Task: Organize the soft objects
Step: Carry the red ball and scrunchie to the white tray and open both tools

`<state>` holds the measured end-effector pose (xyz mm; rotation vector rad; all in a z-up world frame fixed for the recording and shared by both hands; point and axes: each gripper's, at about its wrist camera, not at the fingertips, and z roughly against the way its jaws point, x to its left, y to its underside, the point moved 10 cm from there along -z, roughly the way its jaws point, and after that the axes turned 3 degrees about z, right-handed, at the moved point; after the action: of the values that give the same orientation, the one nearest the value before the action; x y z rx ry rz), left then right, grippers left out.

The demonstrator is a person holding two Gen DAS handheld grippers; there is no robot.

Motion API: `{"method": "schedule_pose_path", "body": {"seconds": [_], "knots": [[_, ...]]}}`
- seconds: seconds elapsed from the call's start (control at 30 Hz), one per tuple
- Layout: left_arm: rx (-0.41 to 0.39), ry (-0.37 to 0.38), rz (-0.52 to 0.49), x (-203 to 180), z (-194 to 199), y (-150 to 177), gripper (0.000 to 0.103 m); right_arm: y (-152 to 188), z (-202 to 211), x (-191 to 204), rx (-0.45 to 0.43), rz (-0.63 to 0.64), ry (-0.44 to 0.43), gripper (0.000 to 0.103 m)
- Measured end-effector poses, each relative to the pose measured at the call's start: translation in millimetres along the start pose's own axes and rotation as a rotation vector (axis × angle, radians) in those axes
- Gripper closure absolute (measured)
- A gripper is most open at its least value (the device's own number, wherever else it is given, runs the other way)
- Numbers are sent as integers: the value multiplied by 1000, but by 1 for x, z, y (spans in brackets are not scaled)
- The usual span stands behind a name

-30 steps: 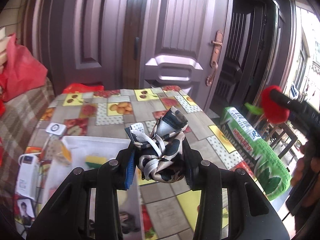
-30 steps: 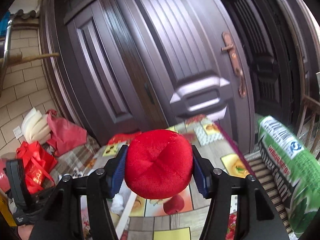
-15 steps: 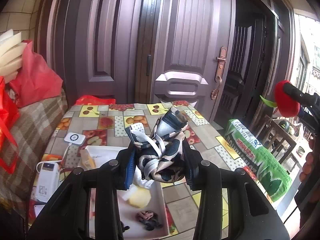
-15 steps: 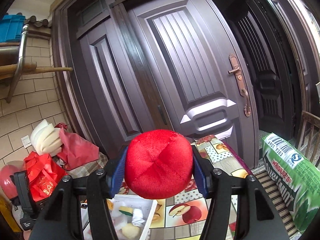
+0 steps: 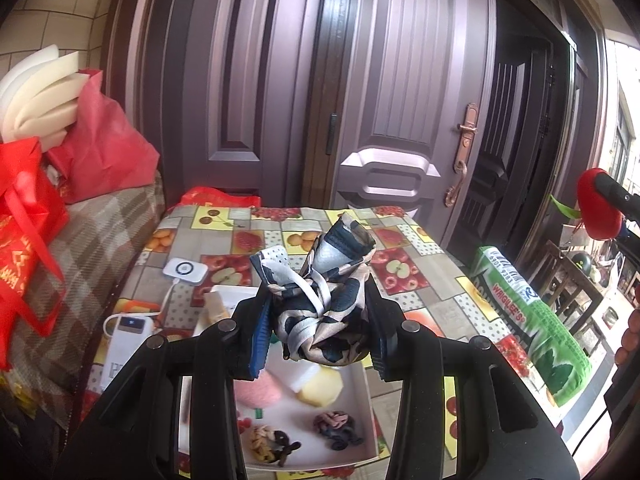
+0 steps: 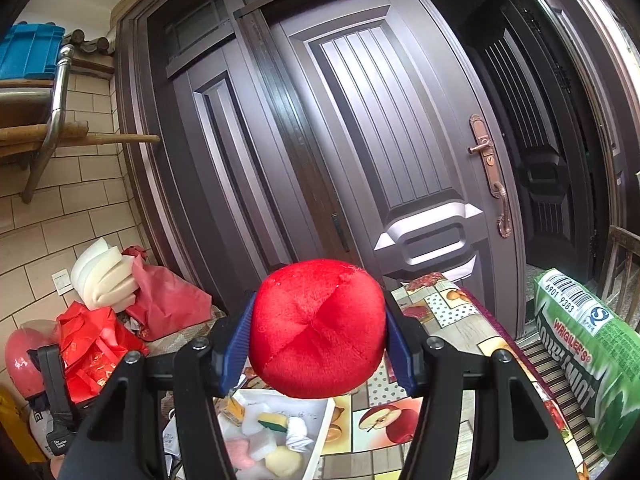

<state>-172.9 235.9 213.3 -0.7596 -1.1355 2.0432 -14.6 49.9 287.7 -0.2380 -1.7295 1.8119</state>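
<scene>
My left gripper (image 5: 317, 334) is shut on a knotted black, white and beige scarf (image 5: 320, 300), held in the air above a white tray (image 5: 370, 408). The tray holds several soft items: a pink puff (image 5: 256, 392), a yellow sponge (image 5: 322, 390) and dark hair ties (image 5: 338, 428). My right gripper (image 6: 318, 342) is shut on a red plush ball (image 6: 316, 326), raised above the table; the same tray (image 6: 320, 430) shows below it. In the left wrist view the red plush ball (image 5: 598, 212) appears at the far right.
The table has a fruit-print cloth (image 5: 424, 280). A white power bank (image 5: 128, 336) and a small white device (image 5: 185, 270) lie left of the tray. A large green gum-pack cushion (image 5: 528, 320) lies at the table's right edge. Red bags (image 5: 100, 152) and a dark door (image 5: 400, 100) stand behind.
Both grippers have pulled back and risen with their loads held. The tray's contents have come into view below the left gripper, and more of the door shows in the right wrist view.
</scene>
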Motion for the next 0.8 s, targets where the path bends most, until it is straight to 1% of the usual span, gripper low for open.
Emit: {"method": "schedule_pose_path", "body": {"seconds": [0.23,0.53,0.8], "knots": [[-2,-25,17,20,8,3,64,2,-3,18,4,9,-28,43],[-3,-65,54,51,14,4,64,9,-20,49,36,33,-88,43],[-29,-96,93,82,21,-8,64,19,-35,73,68,49,-137,43]]}}
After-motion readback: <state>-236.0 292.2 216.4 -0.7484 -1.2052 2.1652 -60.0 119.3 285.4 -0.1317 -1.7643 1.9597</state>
